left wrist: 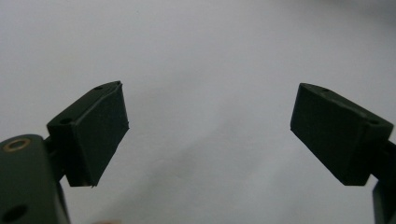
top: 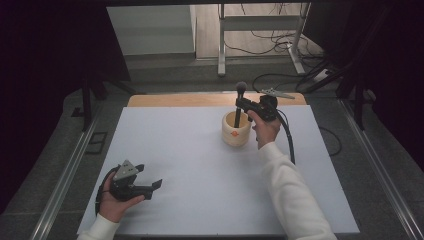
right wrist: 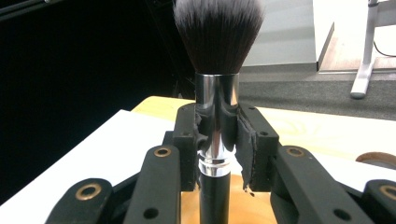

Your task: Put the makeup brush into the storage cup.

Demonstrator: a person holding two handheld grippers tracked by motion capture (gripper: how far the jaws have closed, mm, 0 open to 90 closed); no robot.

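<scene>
Right gripper (right wrist: pixel 217 140) pinches the makeup brush (right wrist: pixel 217 60) upright over the wooden cup (top: pixel 236 129) (left gripper (left wrist: pixel 208 135) idles, jaws spread); next probably lower it straight in.

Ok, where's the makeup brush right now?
In the high view the makeup brush stands upright, clamped in the right gripper, its handle inside the wooden cup.

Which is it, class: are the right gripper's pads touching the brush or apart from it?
Touching. The right gripper view shows the right gripper with both pads pressed against the brush at its silver collar.
</scene>
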